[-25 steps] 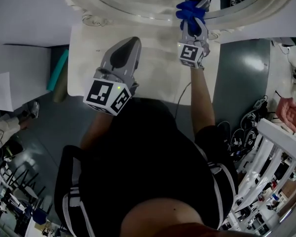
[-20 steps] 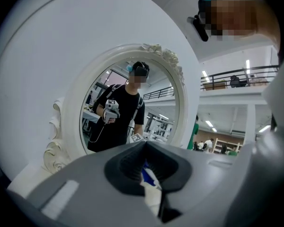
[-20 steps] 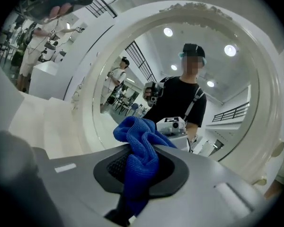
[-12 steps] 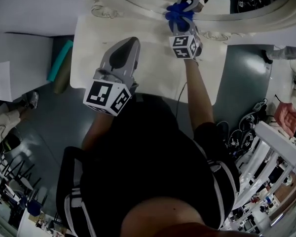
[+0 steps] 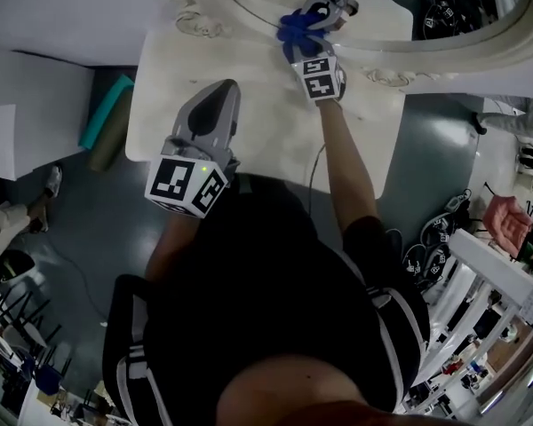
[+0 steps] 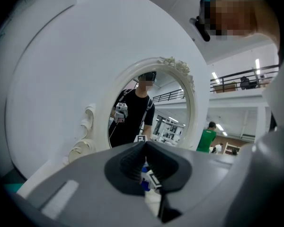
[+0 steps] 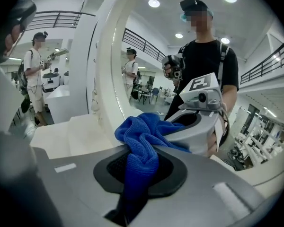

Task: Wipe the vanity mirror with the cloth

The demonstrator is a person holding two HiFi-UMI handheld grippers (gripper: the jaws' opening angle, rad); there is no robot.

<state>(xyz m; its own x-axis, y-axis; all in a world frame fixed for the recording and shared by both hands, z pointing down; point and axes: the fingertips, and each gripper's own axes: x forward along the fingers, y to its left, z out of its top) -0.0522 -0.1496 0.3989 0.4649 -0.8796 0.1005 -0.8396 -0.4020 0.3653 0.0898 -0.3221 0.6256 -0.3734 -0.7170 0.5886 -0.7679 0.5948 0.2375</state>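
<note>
Right gripper (image 7: 142, 170) is clamped on a blue cloth (image 7: 143, 129), a soft, ribbed bunch that spills forward out of the jaws. The cloth lies against the glass of the oval mirror (image 7: 154, 65), low down near the carved white frame (image 7: 108, 84), and seems to meet its own reflection there. In the head view this sits at about 12 o'clock, at the far edge of the white vanity top (image 5: 266, 127). Left gripper (image 6: 144, 148) has its jaws closed with nothing between them. It hangs over the near left part of the top, at about 10 o'clock, well apart from the mirror. A thin cable (image 5: 314, 162) trails from the right gripper across the top toward the person. Bare tabletop lies between the two grippers. Grey floor (image 5: 426, 140) lies beyond the top's right edge at 3 o'clock, and a teal roll (image 5: 102, 118) lies beside its left edge at 9 o'clock.
</note>
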